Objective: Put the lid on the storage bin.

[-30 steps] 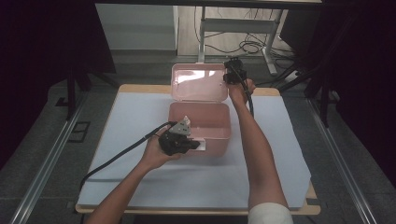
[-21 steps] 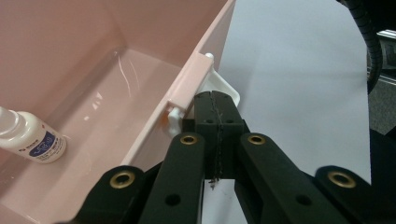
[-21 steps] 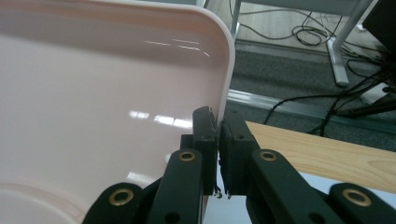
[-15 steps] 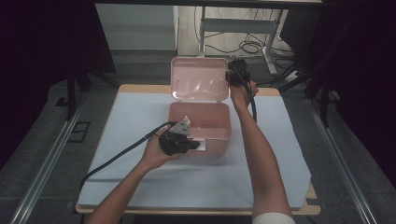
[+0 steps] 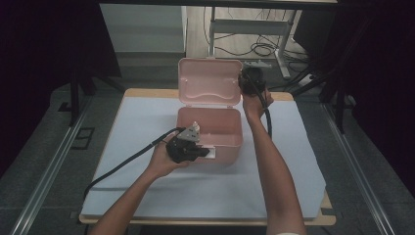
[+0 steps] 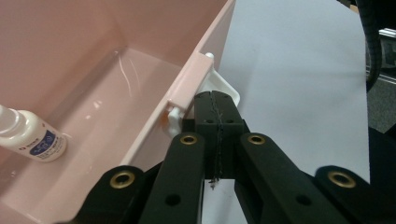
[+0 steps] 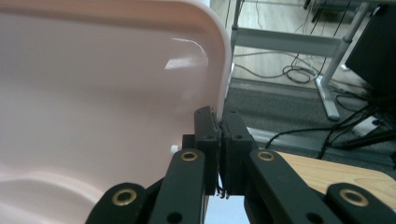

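A pink plastic box (image 5: 210,133) stands mid-table with its lid (image 5: 210,83) raised upright. My right gripper (image 5: 246,81) is shut on the lid's right edge; in the right gripper view the lid's rim (image 7: 223,74) runs down between the pads of the right gripper (image 7: 219,116). My left gripper (image 5: 201,152) is at the box's front wall. In the left gripper view the left gripper (image 6: 217,100) has its jaws together beside the white latch (image 6: 226,88), with nothing between them. A small white bottle (image 6: 30,137) with a blue label lies inside the box.
A pale sheet (image 5: 142,147) covers the wooden table (image 5: 303,97). Black cables trail from both grippers across the sheet. Desk legs and loose cables (image 5: 254,49) lie on the floor behind the table. Dark curtains flank both sides.
The lid has swung from leaning back to standing upright. My right gripper has moved with it, slightly right and up. The left gripper has stayed put.
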The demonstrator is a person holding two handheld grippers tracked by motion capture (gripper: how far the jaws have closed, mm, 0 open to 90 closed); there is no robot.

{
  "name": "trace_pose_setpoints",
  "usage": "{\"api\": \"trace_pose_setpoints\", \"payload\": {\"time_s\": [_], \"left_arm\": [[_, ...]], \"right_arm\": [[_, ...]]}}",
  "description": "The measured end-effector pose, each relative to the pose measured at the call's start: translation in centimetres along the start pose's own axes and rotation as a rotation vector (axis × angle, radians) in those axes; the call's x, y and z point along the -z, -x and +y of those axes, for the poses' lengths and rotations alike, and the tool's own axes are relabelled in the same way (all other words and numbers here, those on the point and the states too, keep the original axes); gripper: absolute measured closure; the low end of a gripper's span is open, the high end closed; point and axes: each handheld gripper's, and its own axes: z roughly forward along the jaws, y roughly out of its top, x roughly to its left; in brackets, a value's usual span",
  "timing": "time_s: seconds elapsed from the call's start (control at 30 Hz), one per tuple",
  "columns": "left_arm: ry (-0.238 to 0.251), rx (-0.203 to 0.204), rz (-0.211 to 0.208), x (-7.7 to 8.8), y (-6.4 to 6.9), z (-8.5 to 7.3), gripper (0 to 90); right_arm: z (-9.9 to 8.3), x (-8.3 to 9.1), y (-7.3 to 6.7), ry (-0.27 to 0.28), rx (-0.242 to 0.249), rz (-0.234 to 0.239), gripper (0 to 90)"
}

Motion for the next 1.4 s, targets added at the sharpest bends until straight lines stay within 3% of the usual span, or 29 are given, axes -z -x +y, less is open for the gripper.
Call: {"api": "trace_pose_setpoints", "payload": {"time_s": [0.37,0.73,1.4], "left_arm": [[-0.005,-0.007,-0.002,0.0,-0.2,0.0,90.0],[-0.01,-0.015,0.0,0.1,-0.2,0.0,90.0],[-0.006,-0.001,-0.002,0.1,-0.1,0.0,90.0]], "right_arm": [[-1.1,2.6,-0.1,0.083,0.005,0.015,88.1],[-2.1,4.4,-0.2,0.131,0.013,0.043,88.0],[-3.4,6.1,-0.2,0.167,0.043,0.068,87.5]]}}
